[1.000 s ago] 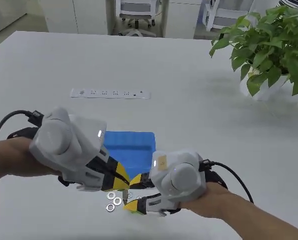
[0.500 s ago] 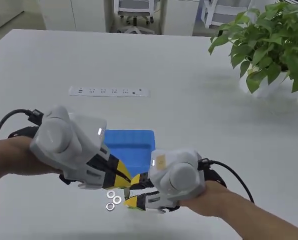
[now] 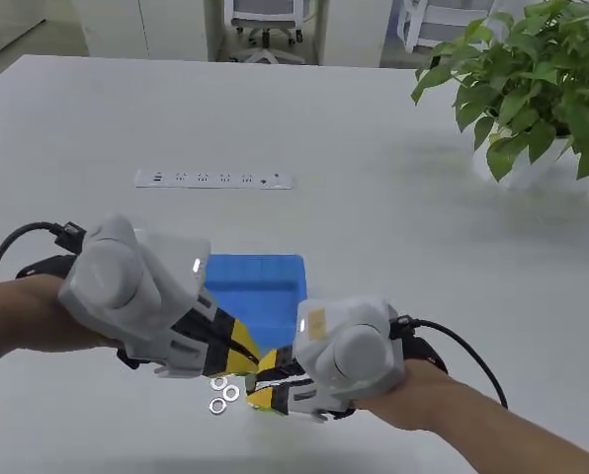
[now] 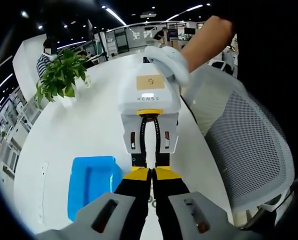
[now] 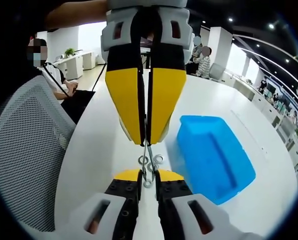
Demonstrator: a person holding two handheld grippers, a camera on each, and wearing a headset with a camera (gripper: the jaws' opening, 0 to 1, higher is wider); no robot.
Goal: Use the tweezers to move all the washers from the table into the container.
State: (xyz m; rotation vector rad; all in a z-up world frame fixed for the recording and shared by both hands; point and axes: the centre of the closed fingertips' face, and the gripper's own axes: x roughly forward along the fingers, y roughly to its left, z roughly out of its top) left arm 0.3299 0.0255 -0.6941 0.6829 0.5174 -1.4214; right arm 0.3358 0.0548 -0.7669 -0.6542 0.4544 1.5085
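Observation:
The blue container (image 3: 260, 288) sits on the white table (image 3: 393, 227) just beyond both grippers. Three small metal washers (image 3: 223, 394) lie in front of it, under the jaws. My left gripper (image 3: 243, 357) comes in from the left, shut on thin metal tweezers (image 5: 147, 161) that point down at the washers (image 5: 158, 159). My right gripper (image 3: 260, 393) faces it from the right, its yellow tips (image 5: 148, 176) shut around the tweezers' lower end. In the left gripper view my left gripper (image 4: 152, 175) meets the right one tip to tip beside the container (image 4: 91, 182).
A white power strip (image 3: 213, 180) lies further back on the table. A potted plant (image 3: 532, 89) stands at the far right. A grey mesh chair (image 4: 244, 150) is at the table's near edge. Office chairs stand beyond the far edge.
My right gripper has shifted slightly left, towards the left gripper, and its jaws now cover the tweezers' tip and one washer. The left gripper has stayed nearly still.

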